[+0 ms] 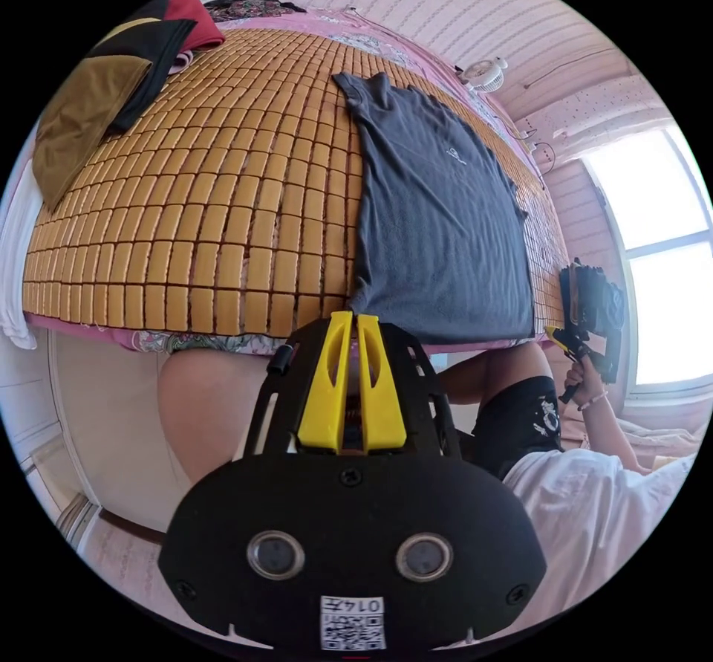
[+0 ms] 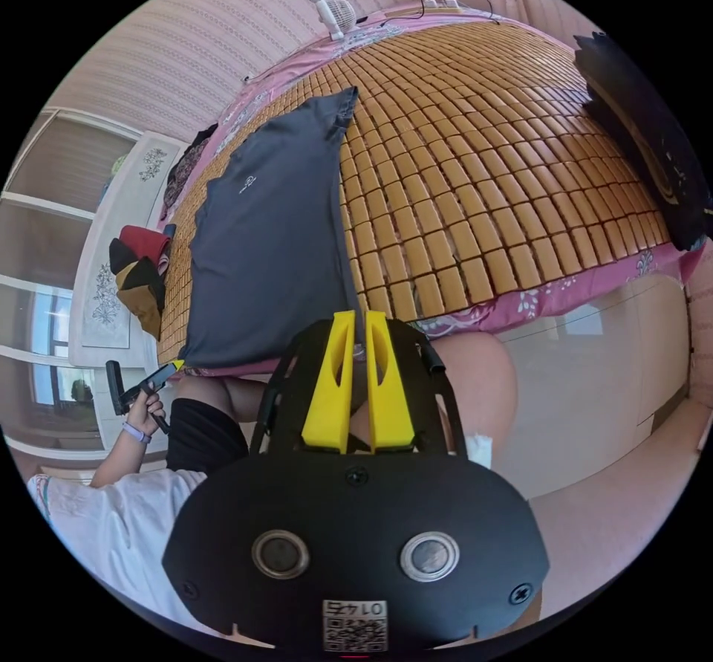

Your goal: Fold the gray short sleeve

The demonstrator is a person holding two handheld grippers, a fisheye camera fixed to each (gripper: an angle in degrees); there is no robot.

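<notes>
The gray short-sleeve shirt (image 1: 431,209) lies flat on a bamboo mat (image 1: 223,194), its hem at the bed's near edge and its collar pointing away. My left gripper (image 1: 355,315) is shut on one hem corner, its yellow jaws pressed together on the cloth. In the same view my right gripper (image 1: 553,332) sits at the other hem corner, held by a hand. In the right gripper view the shirt (image 2: 267,246) runs away from my right gripper (image 2: 359,314), which is shut on its hem corner. My left gripper (image 2: 175,366) pinches the far corner there.
A pile of brown, black and red clothes (image 1: 111,82) sits on the mat's far corner. A dark item (image 2: 646,134) lies at the mat's other side. A small white fan (image 1: 486,73) stands by the wall. The person's legs press against the bed edge (image 2: 535,305).
</notes>
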